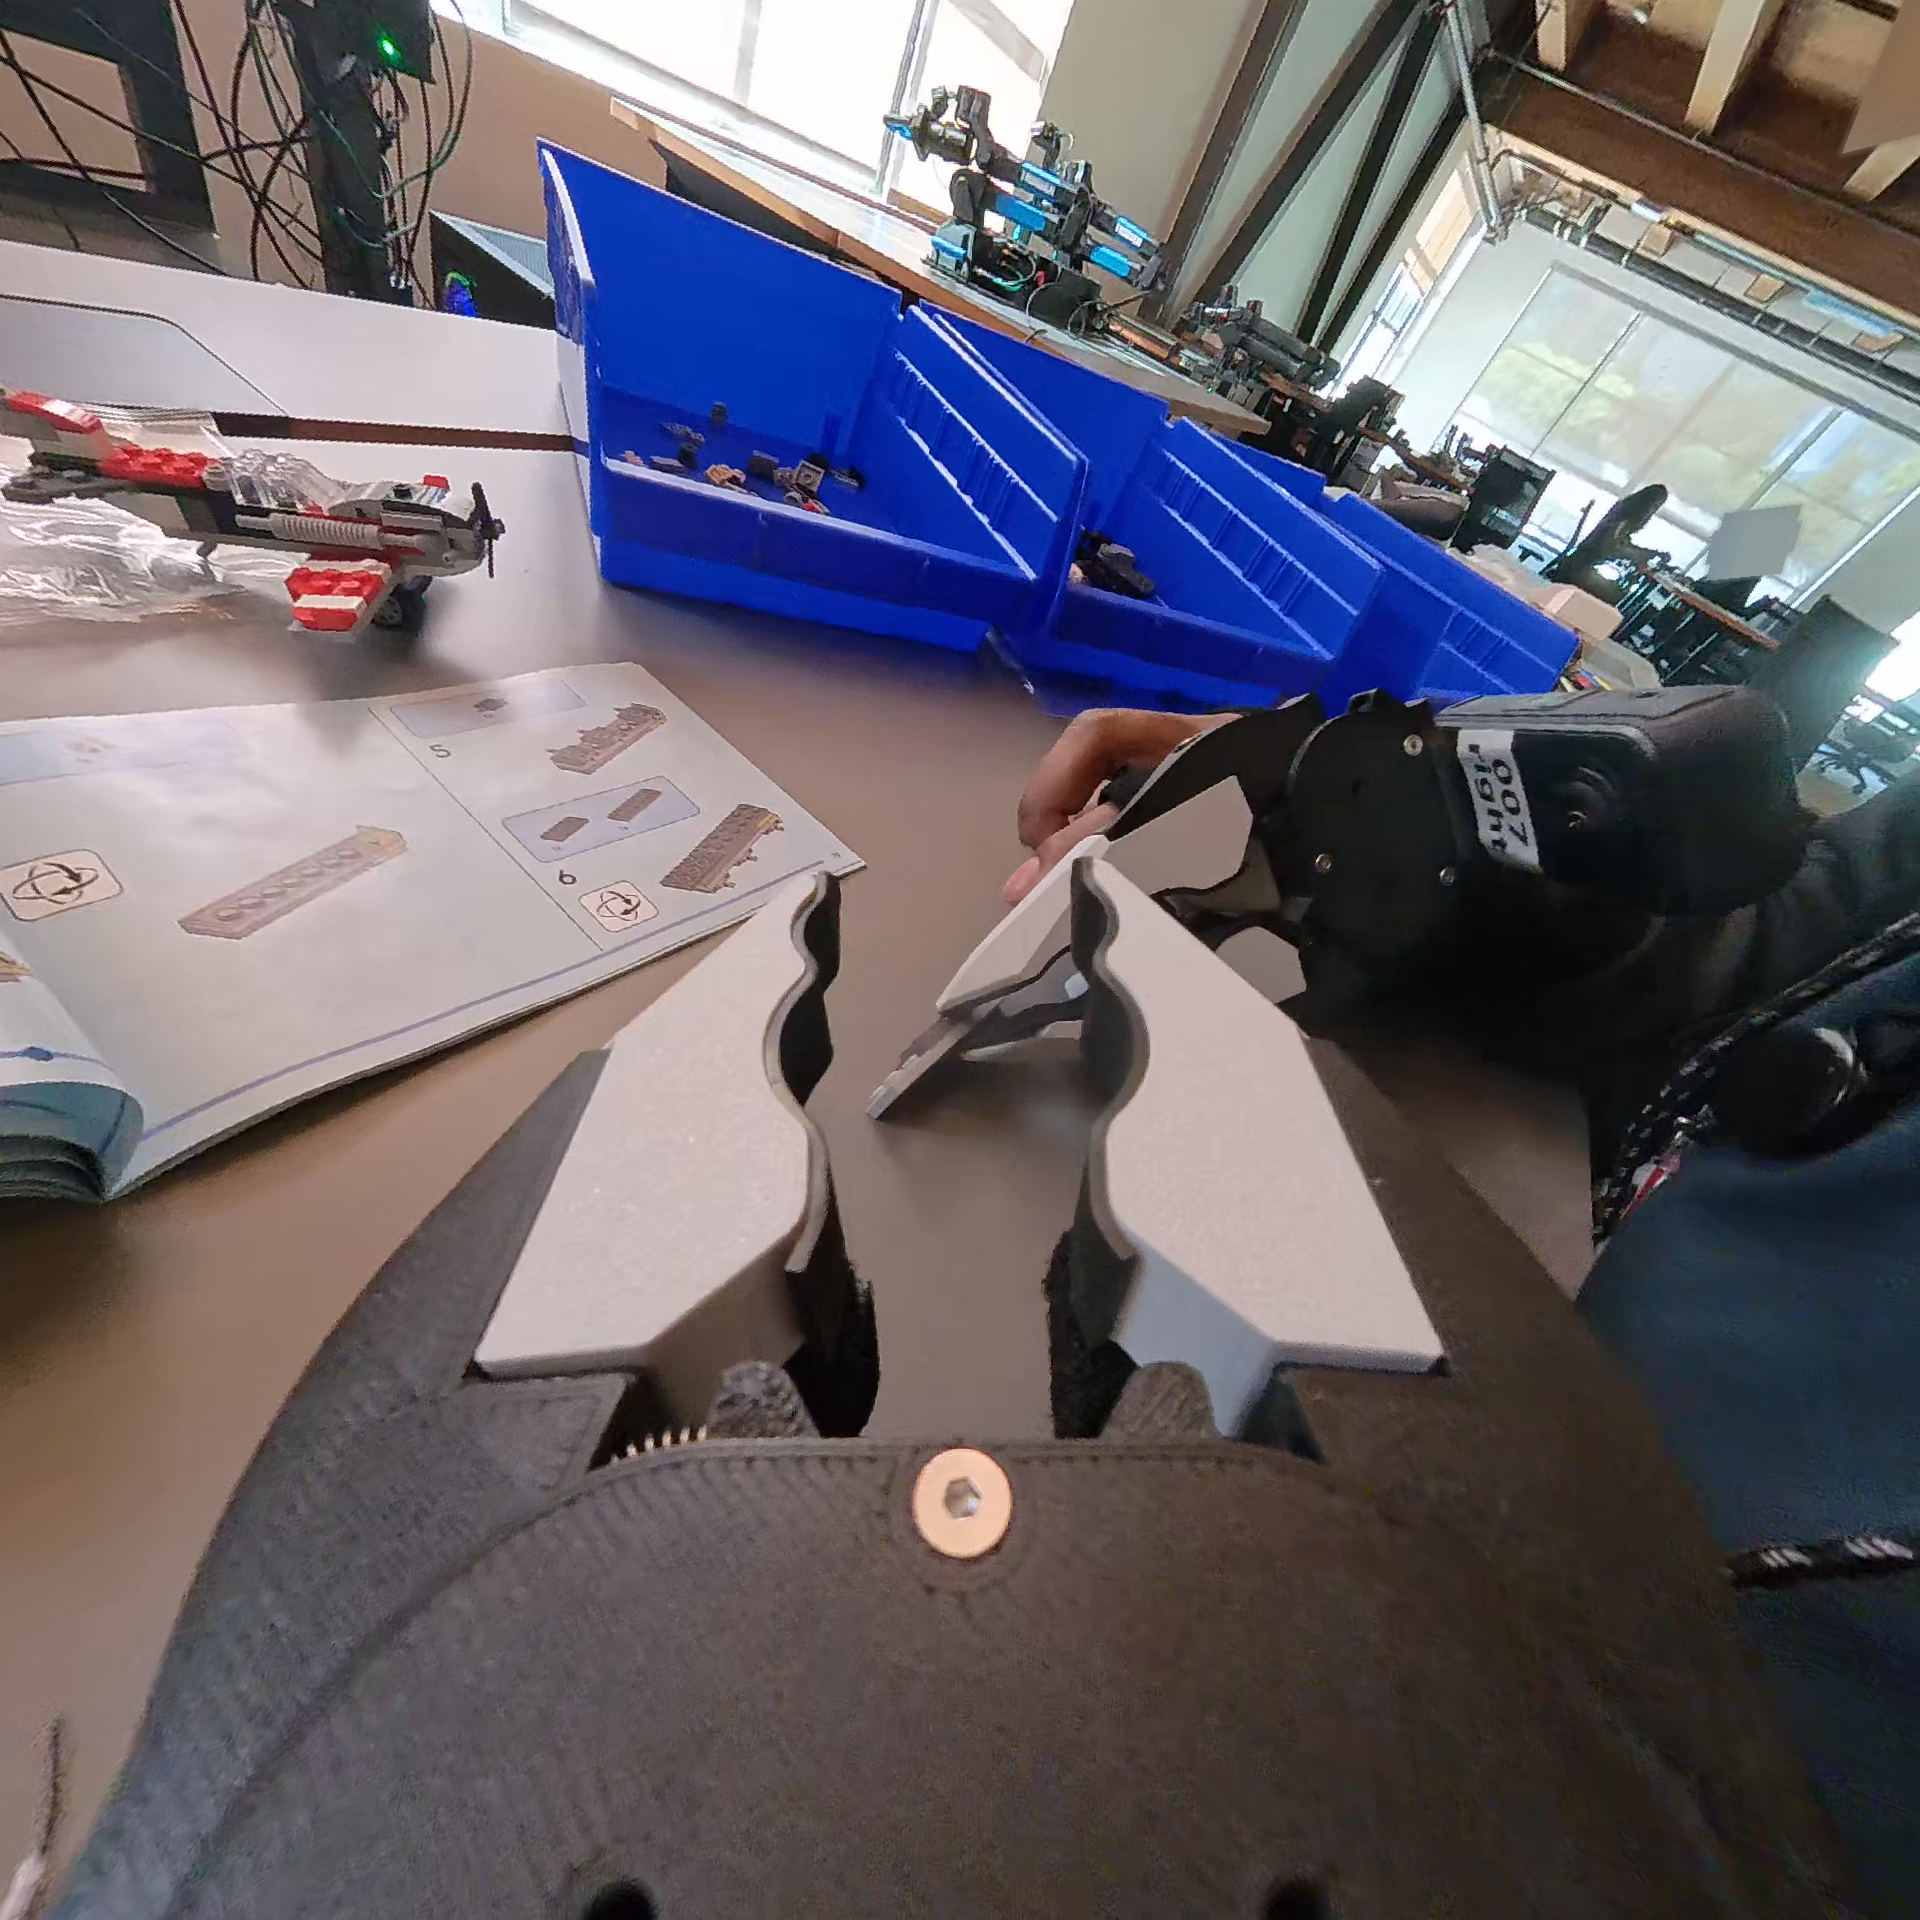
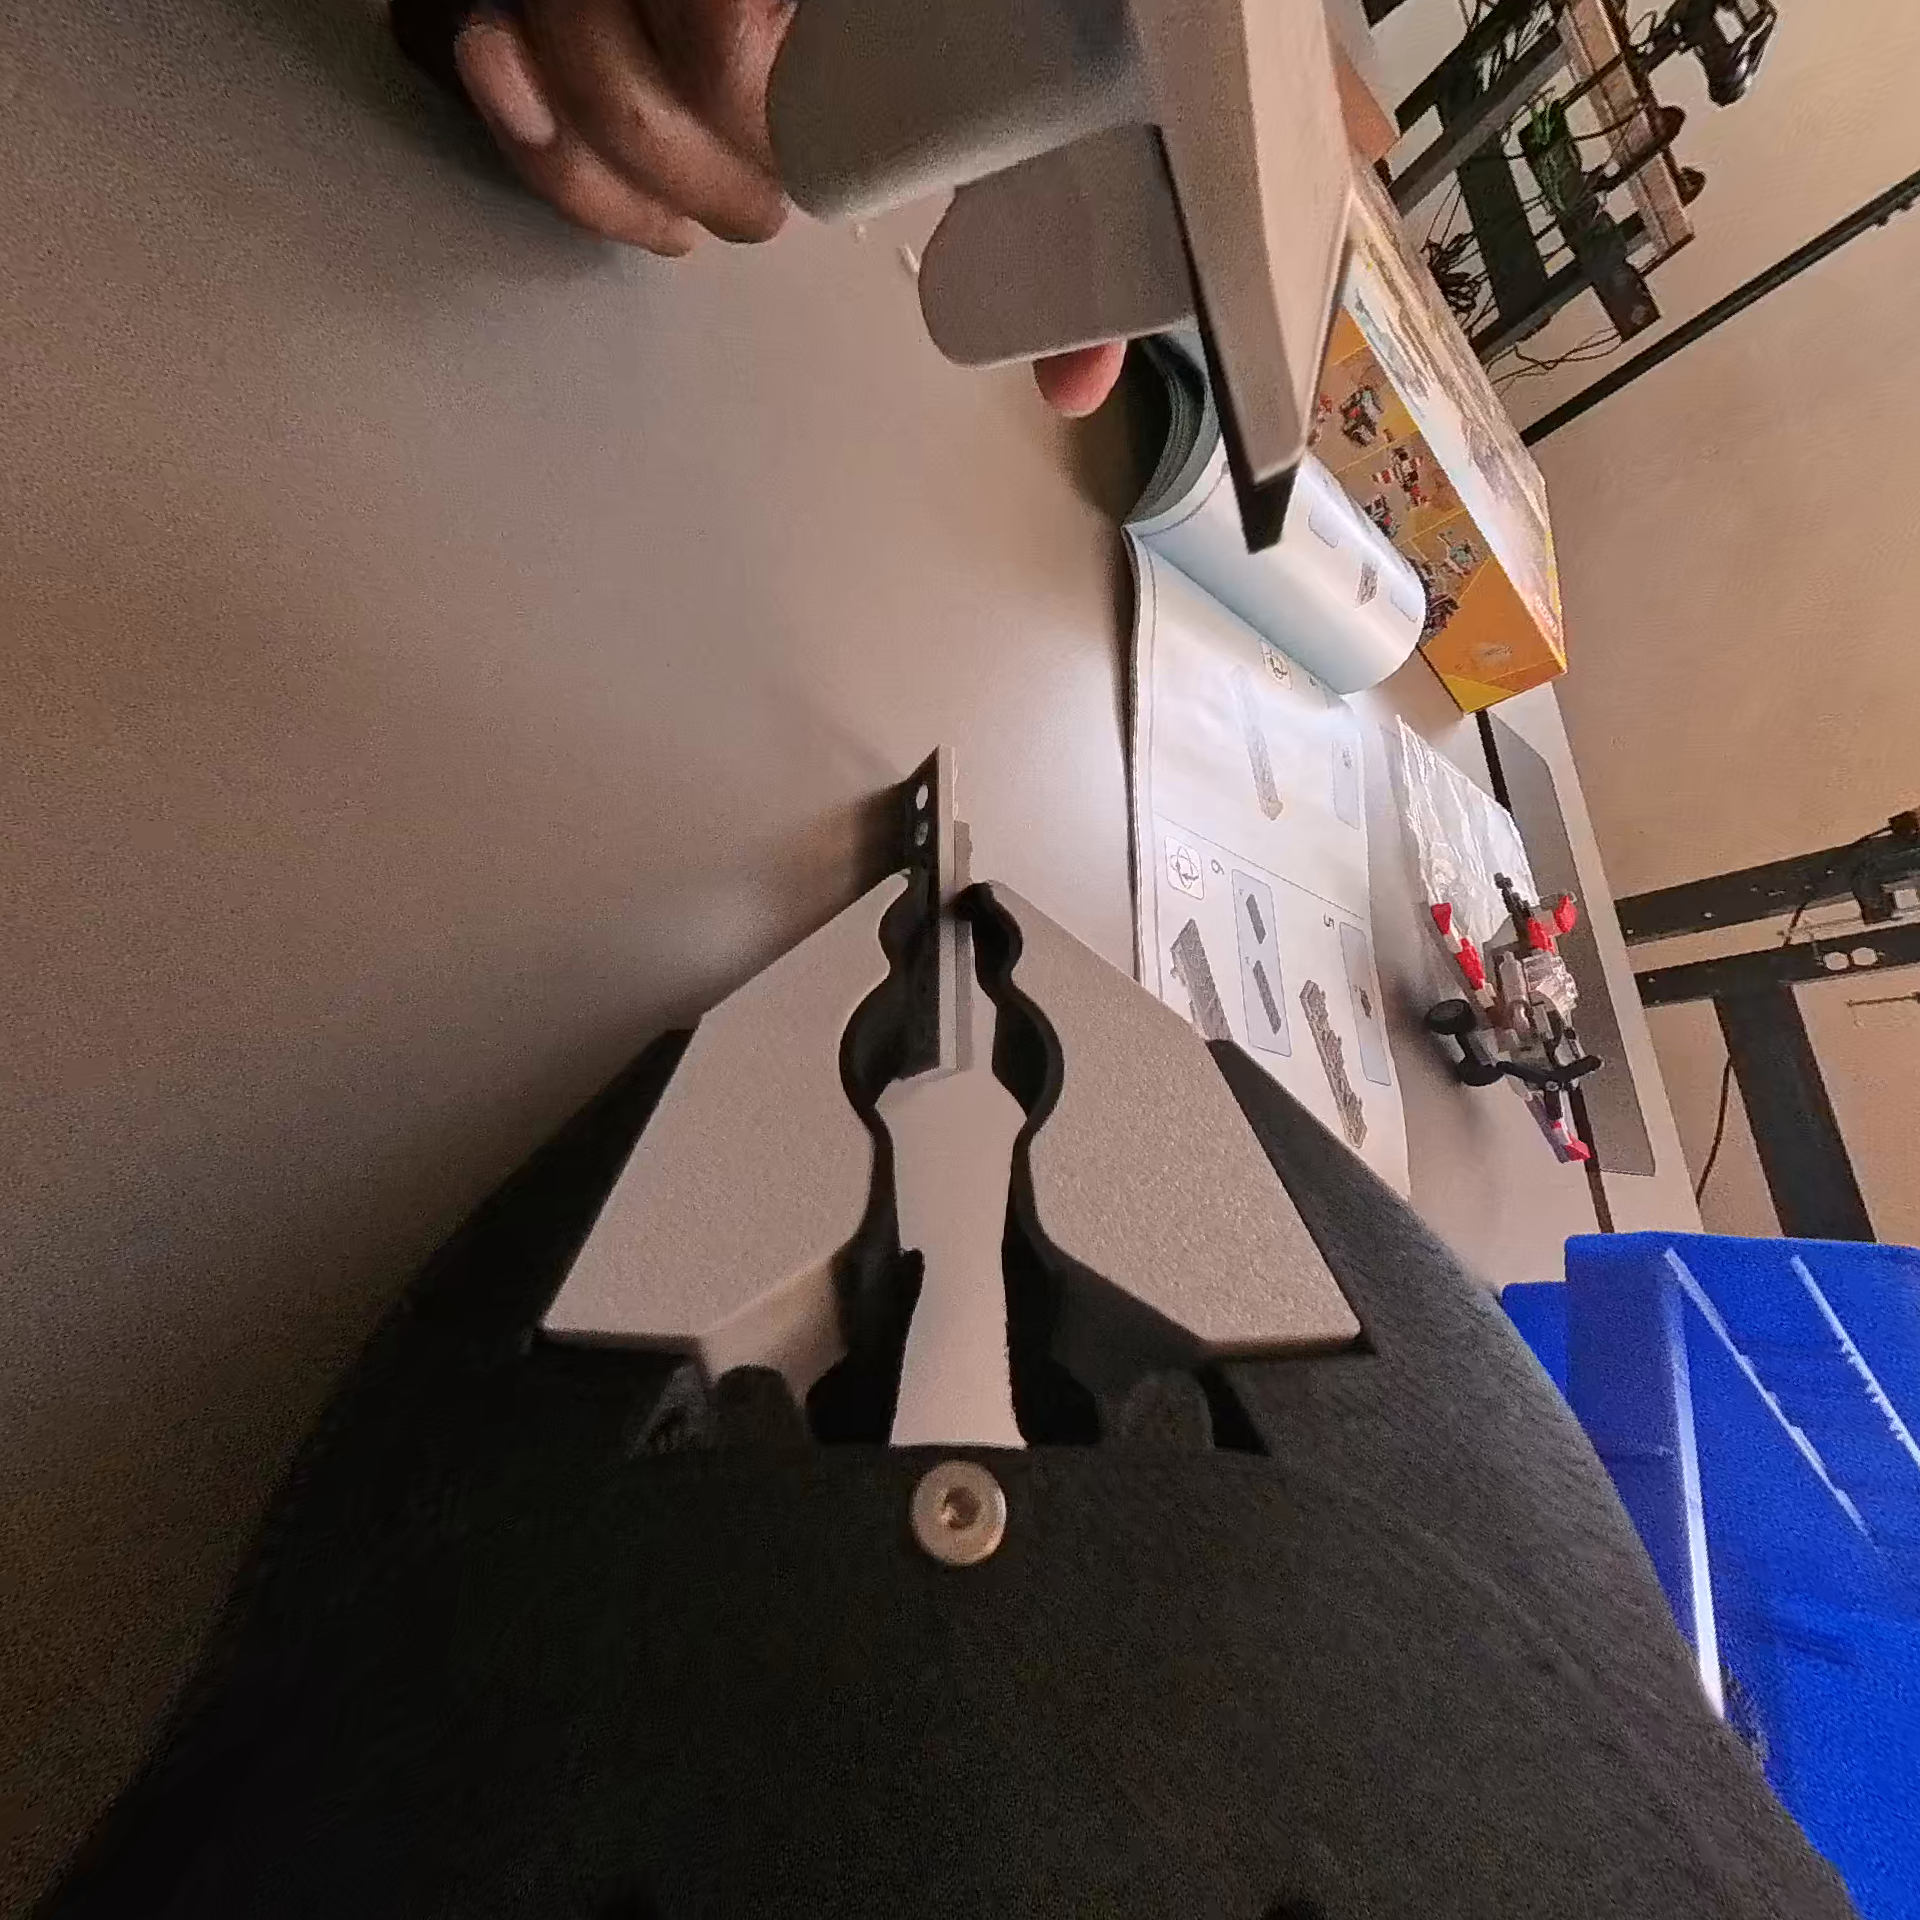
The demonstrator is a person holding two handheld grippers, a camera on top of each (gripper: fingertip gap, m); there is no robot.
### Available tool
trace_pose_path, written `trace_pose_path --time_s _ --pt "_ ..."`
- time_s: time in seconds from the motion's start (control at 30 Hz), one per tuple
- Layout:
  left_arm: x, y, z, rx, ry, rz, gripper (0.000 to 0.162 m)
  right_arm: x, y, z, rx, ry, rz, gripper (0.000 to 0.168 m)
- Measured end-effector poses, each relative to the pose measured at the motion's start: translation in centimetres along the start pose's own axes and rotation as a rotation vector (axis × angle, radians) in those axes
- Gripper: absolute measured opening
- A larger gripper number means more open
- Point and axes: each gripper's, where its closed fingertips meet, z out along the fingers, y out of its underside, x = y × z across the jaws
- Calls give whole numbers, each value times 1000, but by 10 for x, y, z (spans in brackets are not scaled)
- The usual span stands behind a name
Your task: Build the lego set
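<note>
My right gripper is shut on a thin grey lego plate, seen edge-on, with its far end sticking out past the fingertips. In the left wrist view the right gripper holds that plate tilted, its low corner at or near the brown table. My left gripper is open and empty, and the plate lies just ahead of it, between its fingertips. The left gripper's fingers show at the top of the right wrist view, with a hand behind them.
An open instruction booklet lies to the left. A red and grey lego plane sits on a clear plastic bag beyond it. Blue bins with small loose pieces stand at the back. A yellow lego box lies past the booklet. Some 8 cm of space lies between my two pairs of fingers.
</note>
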Motion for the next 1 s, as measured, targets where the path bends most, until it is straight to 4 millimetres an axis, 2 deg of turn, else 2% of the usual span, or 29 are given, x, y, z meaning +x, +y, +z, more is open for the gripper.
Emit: trace_pose_path --time_s 0.23,0.43,0.53,0.6,0.73,0.87,1.0 --pt "9 -5 5 30 47 59 45 1 2 -9 6 -9 83 31" --pt "12 -8 4 53 54 89 45 9 3 -23 40 -9 228 47" --pt "10 -15 6 63 21 88 45 15 2 -29 65 -18 328 54" --pt "10 -28 12 73 -4 105 45 19 1 -32 91 -31 401 57" --pt "14 -64 34 76 -30 174 45 26 5 -40 112 -48 490 57" --pt "17 -97 69 68 -52 243 45 34 13 -45 105 -33 542 57" --pt "20 -112 105 77 -57 267 44 43 5 -56 144 -22 575 53"
